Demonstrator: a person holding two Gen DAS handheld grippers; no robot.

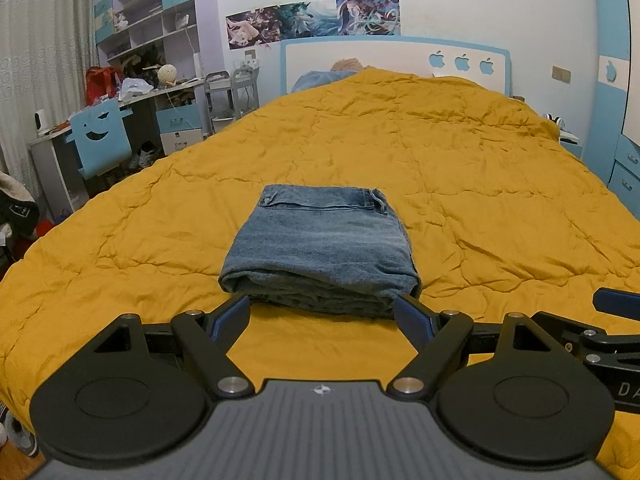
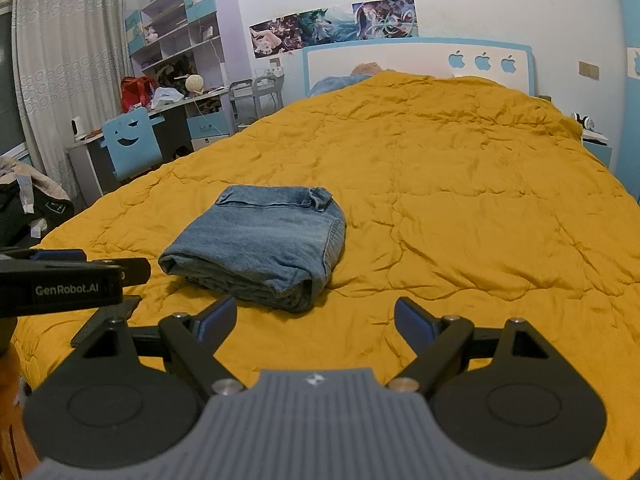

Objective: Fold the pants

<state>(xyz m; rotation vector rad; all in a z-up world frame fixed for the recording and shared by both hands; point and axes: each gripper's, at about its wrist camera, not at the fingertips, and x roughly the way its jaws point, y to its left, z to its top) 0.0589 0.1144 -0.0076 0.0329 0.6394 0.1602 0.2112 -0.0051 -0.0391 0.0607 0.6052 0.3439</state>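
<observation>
Yellow quilt (image 1: 440, 160) carries jeans (image 1: 320, 248), folded compact, mid-bed. L gripper (image 1: 323, 314) & R gripper (image 2: 314, 318) both spread wide, empty, just short of bundle. Looks done; if tidying, press edges lightly, don't drag.

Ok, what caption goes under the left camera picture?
Open left claw faces folded blue denim pants on a yellow quilted bedspread.

"GenRobot.AI" on left gripper (image 2: 76, 266)

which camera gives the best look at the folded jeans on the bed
The left wrist view: the folded jeans sit centred, straight ahead of the open left hand-held gripper. The right wrist view shows them whole too, but off to the left, seen corner-on.
</observation>
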